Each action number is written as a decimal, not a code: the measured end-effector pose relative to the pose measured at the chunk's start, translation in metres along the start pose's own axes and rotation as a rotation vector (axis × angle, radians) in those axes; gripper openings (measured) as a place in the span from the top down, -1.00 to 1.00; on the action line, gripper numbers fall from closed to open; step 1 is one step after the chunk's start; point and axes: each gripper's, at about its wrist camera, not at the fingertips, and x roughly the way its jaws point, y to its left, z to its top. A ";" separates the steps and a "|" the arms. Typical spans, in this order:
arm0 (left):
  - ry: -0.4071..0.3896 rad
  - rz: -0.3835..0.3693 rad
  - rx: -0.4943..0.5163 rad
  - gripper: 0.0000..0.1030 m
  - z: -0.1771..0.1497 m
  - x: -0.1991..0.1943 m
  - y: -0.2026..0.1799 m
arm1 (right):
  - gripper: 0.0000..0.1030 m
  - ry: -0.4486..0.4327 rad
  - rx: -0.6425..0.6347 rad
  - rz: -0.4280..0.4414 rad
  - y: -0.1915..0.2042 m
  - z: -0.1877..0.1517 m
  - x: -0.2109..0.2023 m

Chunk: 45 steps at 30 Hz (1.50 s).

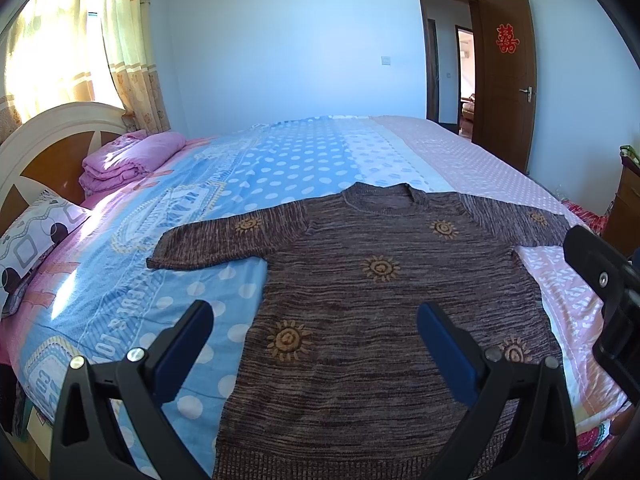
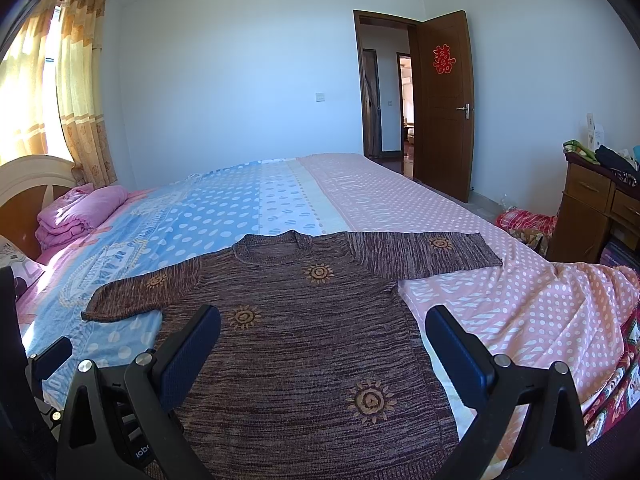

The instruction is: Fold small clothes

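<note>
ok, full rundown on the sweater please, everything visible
The sweater is a brown-purple marled knit with a ribbed round collar, ribbed hem and orange sun motifs on body and sleeves. It lies flat and unfolded on the bed, collar toward the far side and both sleeves spread outward, across the blue dotted and pink dotted parts of the cover. Only the bed touches it: the left gripper and right gripper are both open, held above its lower half.
</note>
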 end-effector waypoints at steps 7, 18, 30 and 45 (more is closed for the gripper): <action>0.000 0.001 -0.001 -1.00 -0.001 0.000 0.000 | -0.98 0.002 0.000 0.001 -0.001 -0.001 0.000; 0.012 -0.004 -0.006 -1.00 -0.005 0.004 -0.002 | -0.98 0.008 0.001 0.002 -0.002 -0.005 0.003; 0.053 -0.007 -0.011 -1.00 -0.004 0.021 -0.002 | -0.98 0.034 0.002 -0.010 -0.005 -0.011 0.019; 0.208 -0.131 -0.114 -1.00 0.010 0.127 0.025 | -0.39 0.186 0.140 -0.030 -0.097 -0.007 0.131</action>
